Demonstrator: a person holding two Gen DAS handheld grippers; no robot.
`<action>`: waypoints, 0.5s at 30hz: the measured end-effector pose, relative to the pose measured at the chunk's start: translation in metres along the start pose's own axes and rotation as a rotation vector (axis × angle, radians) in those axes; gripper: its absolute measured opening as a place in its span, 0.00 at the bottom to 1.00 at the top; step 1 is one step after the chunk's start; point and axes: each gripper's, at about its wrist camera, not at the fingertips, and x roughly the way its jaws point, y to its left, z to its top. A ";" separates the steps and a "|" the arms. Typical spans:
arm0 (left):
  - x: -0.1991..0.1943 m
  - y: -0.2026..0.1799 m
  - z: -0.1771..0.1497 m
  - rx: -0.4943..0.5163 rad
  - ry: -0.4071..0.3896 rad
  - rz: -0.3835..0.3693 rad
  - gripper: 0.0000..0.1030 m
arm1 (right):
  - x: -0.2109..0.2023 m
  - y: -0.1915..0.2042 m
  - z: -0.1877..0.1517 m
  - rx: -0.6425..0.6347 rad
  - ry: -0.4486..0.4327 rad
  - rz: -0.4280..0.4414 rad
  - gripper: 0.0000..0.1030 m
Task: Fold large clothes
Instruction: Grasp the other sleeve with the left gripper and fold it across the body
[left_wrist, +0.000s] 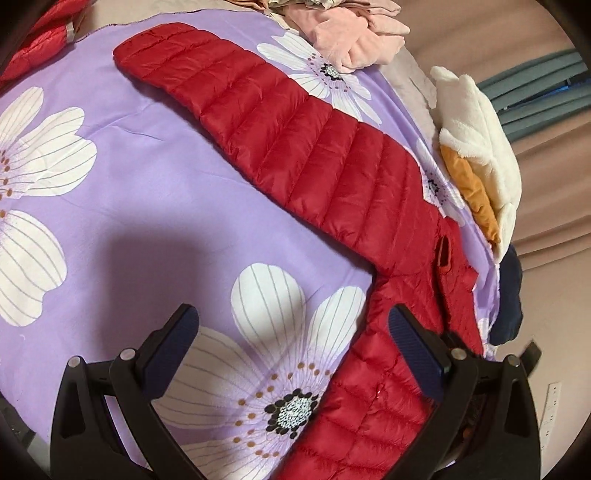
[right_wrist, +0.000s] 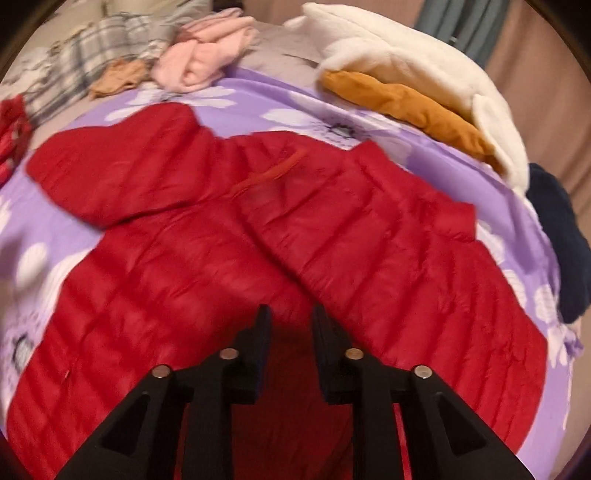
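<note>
Red puffer jacket (right_wrist: 280, 236) flat on floral bedsheet (left_wrist: 147, 184), sleeve long axis 10-to-4 o'clock. Left tool (left_wrist: 293, 332) fingers wide apart, empty. Right tool (right_wrist: 291, 328) narrowly apart, gripping nothing.

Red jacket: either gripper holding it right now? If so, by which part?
Nothing is held. The left gripper is wide open above the sheet, beside the red jacket. The right gripper has a narrow gap between its pads, over the jacket, clamping no fabric.

Glossy quilted jacket (right_wrist: 207, 266) on smooth cloth sheet (left_wrist: 155, 206)
</note>
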 end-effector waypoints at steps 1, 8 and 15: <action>0.001 0.001 0.001 -0.009 0.001 -0.013 1.00 | -0.008 -0.003 0.000 -0.001 -0.017 0.003 0.26; 0.005 0.005 0.006 -0.051 0.014 -0.047 1.00 | -0.006 -0.011 0.002 0.004 -0.064 -0.065 0.71; 0.005 0.011 0.017 -0.085 0.007 -0.068 1.00 | 0.042 0.003 0.010 -0.023 -0.021 -0.171 0.14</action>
